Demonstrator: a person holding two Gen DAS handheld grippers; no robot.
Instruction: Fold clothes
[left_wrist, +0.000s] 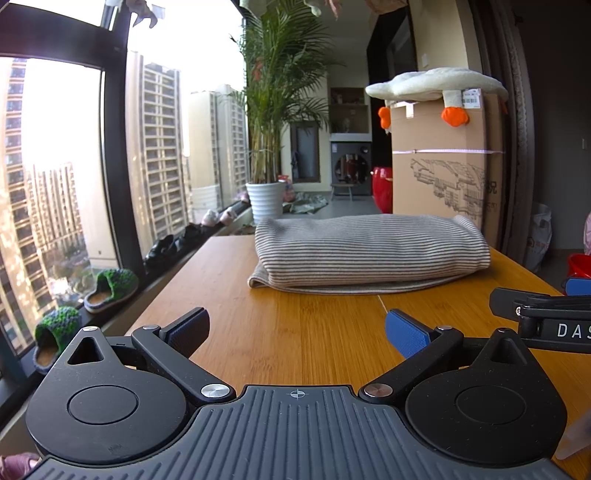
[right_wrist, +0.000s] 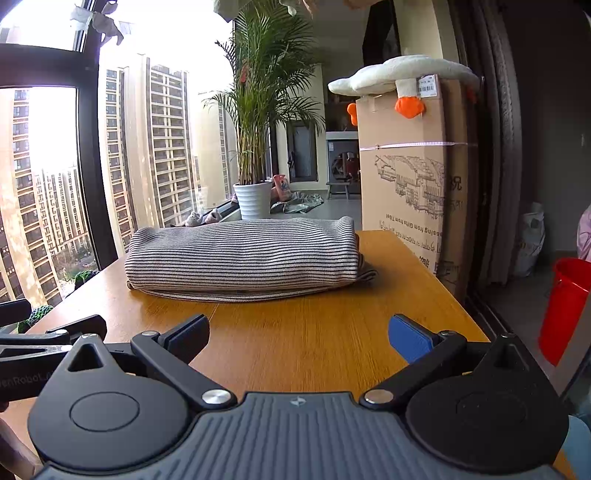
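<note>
Striped cloth (left_wrist: 369, 254), one piece, is seen folded into a thick bundle on the far half of the wooden bench (left_wrist: 295, 343), well apart from both tools. Two hand-held grippers are counted. The left hand-held gripper (left_wrist: 297, 334) is held low over the near bench with its jaws spread wide and nothing between them; the right hand-held gripper (right_wrist: 299, 338) is likewise spread wide and empty, with the cloth straight ahead of it. Each tool's edge is caught in the other's view. One tall cardboard box (right_wrist: 410, 177) is placed just beyond the bench's far right corner, topped by one plush goose (right_wrist: 399, 74). One potted palm (left_wrist: 269, 110) is set by the window, and two green slippers (left_wrist: 110, 284) are laid on the sill.
</note>
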